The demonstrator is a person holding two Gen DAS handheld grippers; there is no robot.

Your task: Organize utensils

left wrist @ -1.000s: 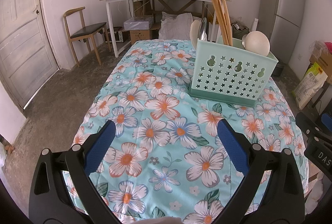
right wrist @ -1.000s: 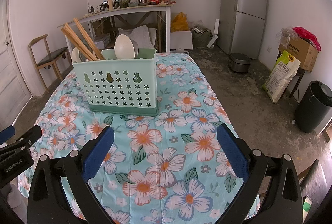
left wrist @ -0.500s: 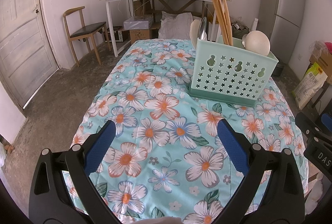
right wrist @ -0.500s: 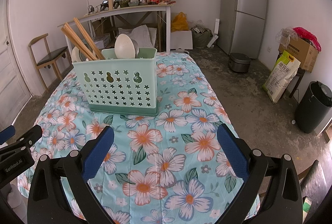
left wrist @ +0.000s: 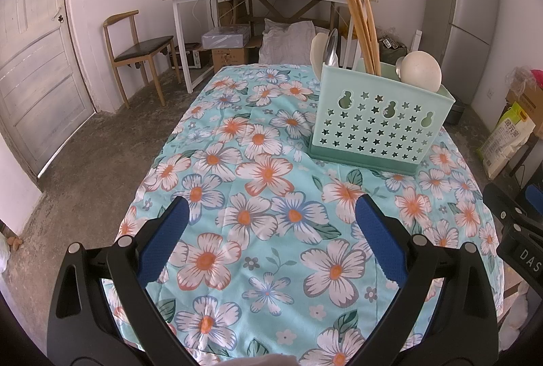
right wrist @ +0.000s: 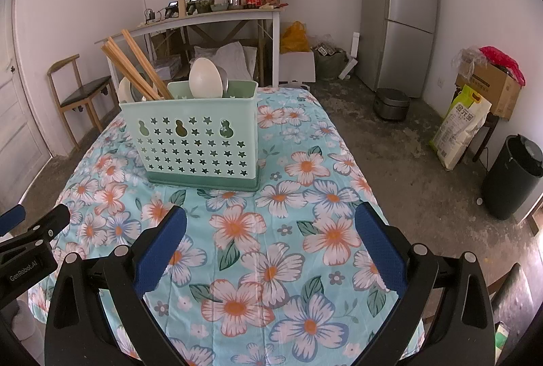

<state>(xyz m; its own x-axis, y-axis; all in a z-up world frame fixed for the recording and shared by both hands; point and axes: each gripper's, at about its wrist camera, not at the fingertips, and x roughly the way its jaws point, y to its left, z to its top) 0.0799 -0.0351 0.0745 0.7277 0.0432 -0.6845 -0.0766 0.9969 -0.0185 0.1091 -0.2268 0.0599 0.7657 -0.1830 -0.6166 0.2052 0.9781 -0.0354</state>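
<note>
On the far half of the flowered counter (left wrist: 268, 230) stands a mint-green utensil caddy (left wrist: 376, 125), pierced with star and gourd-shaped holes and sitting in a darker green drip tray. It is upright, and its compartments are filled: a bundle of wooden chopsticks (left wrist: 364, 33) leans out of the middle, a pale spoon (left wrist: 422, 70) rises at one end with a smaller metal spoon tucked just behind it, and a metal spoon beside a white one (left wrist: 331, 50) stands at the other end. From the right wrist view the same caddy (right wrist: 197, 142) sits left of centre, with the chopsticks (right wrist: 135, 67) slanting away to the left.

Nearer the cameras, the left gripper (left wrist: 271, 223) hangs over bare cloth well short of the caddy, its blue-padded fingers (left wrist: 164, 245) spread wide with nothing between them. The right gripper (right wrist: 269, 232) does likewise, its fingers (right wrist: 380, 247) held wide apart and empty. Each gripper shows at the edge of the other's view.

Beyond the counter are a white side table, a wooden chair (left wrist: 135, 50) and a grey fridge (right wrist: 398, 13).
</note>
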